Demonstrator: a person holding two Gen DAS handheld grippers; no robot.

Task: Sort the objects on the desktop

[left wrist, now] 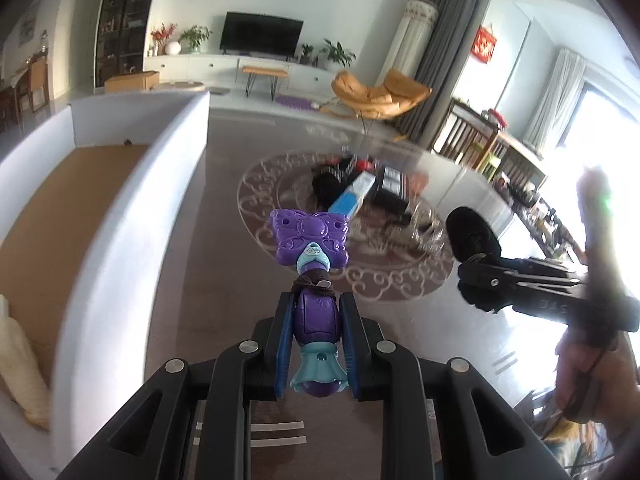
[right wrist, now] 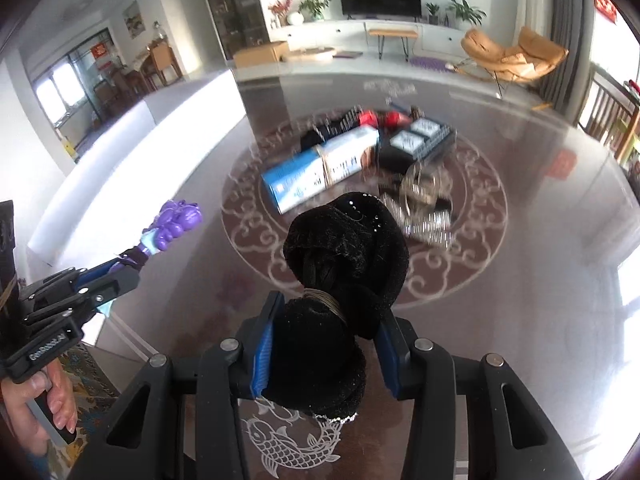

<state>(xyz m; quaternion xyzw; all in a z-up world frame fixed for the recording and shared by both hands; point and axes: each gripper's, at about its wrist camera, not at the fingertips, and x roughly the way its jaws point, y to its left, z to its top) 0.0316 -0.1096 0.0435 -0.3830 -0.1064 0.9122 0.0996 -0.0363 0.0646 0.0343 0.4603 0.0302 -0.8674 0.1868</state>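
My left gripper (left wrist: 316,332) is shut on a purple and teal butterfly toy (left wrist: 310,240), held above the glass table next to the white box (left wrist: 120,208). The toy also shows in the right wrist view (right wrist: 176,220). My right gripper (right wrist: 324,344) is shut on a black velvet bow hair tie (right wrist: 344,248), held above the table. That bow also shows at the right of the left wrist view (left wrist: 472,236). A pile lies further off on the table: a blue and white carton (right wrist: 320,164), black items, red items (right wrist: 368,118) and a silvery hair clip (right wrist: 424,208).
The white box has a brown cardboard floor (left wrist: 60,208) and a cream object (left wrist: 20,364) in its near corner. The dark glass table (right wrist: 520,280) carries a round scroll pattern. The living room with a TV and an orange chair lies behind.
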